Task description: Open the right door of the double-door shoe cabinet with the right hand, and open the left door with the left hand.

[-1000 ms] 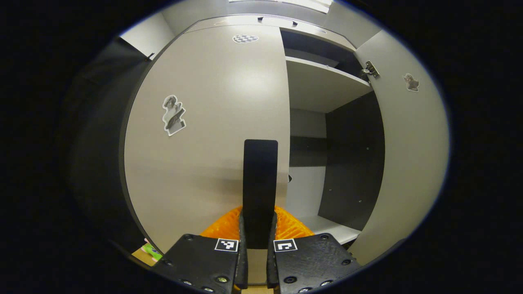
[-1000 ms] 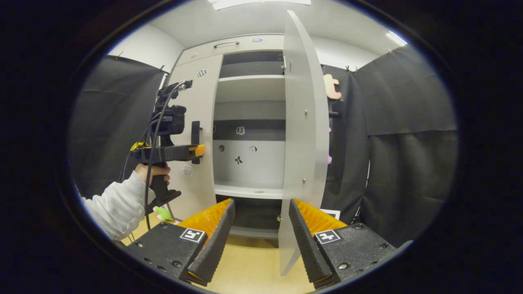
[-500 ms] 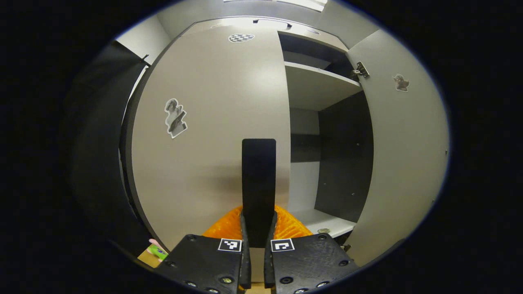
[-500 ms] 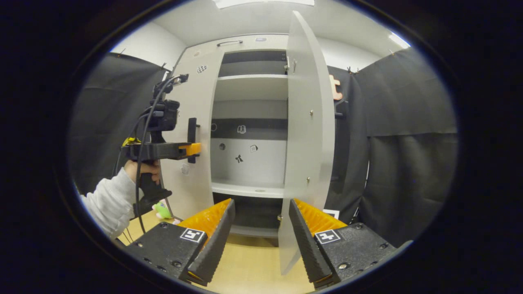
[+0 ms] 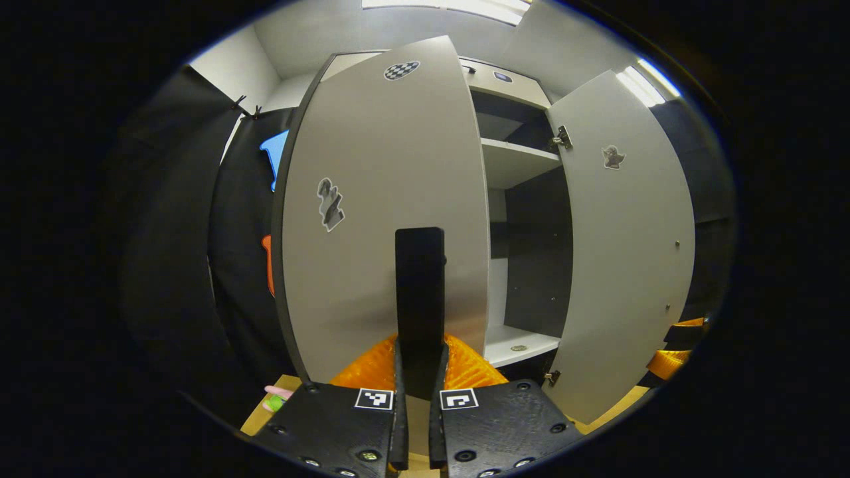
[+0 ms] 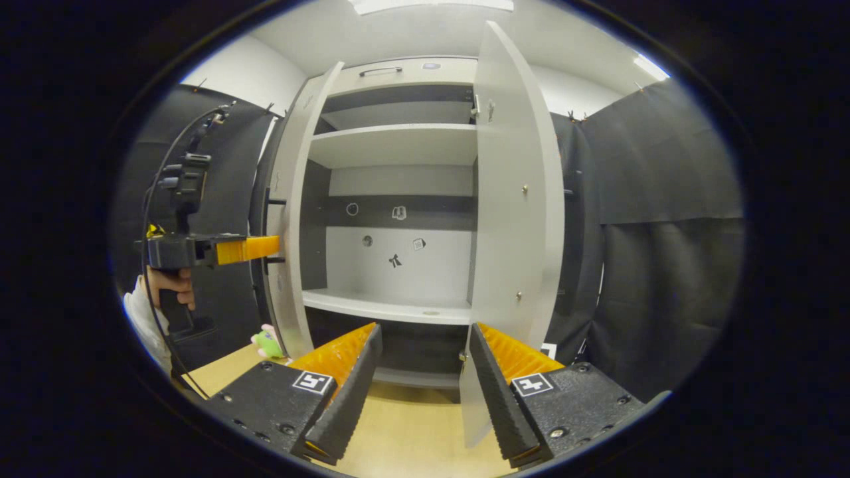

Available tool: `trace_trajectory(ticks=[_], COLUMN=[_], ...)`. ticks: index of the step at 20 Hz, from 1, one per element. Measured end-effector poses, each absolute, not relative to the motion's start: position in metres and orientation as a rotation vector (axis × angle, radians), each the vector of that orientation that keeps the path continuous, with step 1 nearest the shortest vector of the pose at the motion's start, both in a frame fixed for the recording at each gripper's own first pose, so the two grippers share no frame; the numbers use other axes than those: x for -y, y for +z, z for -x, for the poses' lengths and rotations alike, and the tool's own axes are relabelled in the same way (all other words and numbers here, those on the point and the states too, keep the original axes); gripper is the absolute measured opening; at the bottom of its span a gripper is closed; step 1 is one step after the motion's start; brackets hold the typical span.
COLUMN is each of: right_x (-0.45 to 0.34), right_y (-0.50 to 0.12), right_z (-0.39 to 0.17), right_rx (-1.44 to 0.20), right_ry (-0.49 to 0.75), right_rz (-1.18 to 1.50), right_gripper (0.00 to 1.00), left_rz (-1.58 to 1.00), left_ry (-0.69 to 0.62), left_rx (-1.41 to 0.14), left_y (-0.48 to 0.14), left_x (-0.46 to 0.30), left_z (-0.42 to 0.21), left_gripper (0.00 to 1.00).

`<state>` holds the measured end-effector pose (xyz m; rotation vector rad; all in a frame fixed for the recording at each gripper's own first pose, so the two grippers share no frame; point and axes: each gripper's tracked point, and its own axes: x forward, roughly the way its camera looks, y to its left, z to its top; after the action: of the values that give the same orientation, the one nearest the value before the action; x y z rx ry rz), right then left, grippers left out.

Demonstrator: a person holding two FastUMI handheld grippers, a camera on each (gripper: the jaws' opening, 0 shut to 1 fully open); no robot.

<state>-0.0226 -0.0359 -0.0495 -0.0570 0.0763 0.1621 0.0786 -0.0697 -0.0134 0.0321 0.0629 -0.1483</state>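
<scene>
The pale grey shoe cabinet (image 6: 398, 70) has both doors swung out. In the left gripper view my left gripper (image 5: 420, 348) is shut on the black upright handle (image 5: 420, 285) of the left door (image 5: 378, 199). The right door (image 5: 624, 252) stands wide at the right. In the right gripper view the left door (image 6: 292, 199) is almost edge-on, and a hand (image 6: 169, 282) holds the left gripper (image 6: 271, 247) at its handle (image 6: 267, 229). My right gripper (image 6: 425, 338) hangs open, holding nothing, in front of the cabinet and short of the right door (image 6: 518, 199).
Two shelves (image 6: 392, 143) (image 6: 385, 307) show inside the cabinet, with small stickers on its back wall. A green plush toy (image 6: 269, 344) lies on the wooden floor (image 6: 412, 431) by the left door's foot. Black cloth walls flank the cabinet on both sides.
The left door has swung from nearly closed to wide open, drawn by my left gripper on its handle. The hand moved left with it. My right gripper has stayed open and barely moved.
</scene>
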Motion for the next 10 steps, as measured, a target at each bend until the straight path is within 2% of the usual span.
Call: trace_trajectory(ticks=[2,3,10], right_x=[0.029,0.026,-0.001], right_y=[-0.051,-0.051,-0.050], right_z=[0.023,0.022,0.019], right_rx=[-0.079,-0.080,-0.080], right_ry=[0.171,0.176,0.222], right_rz=[0.060,0.060,0.079], right_gripper=[0.87,0.83,0.83], left_rz=[-0.043,-0.048,-0.002], left_ry=[-0.135,-0.125,-0.061], left_rx=[-0.058,-0.058,-0.054], left_y=[-0.011,-0.011,-0.005], left_x=[0.059,0.052,-0.001], left_z=[-0.067,-0.061,-0.027], left_gripper=[0.11,0.11,0.10])
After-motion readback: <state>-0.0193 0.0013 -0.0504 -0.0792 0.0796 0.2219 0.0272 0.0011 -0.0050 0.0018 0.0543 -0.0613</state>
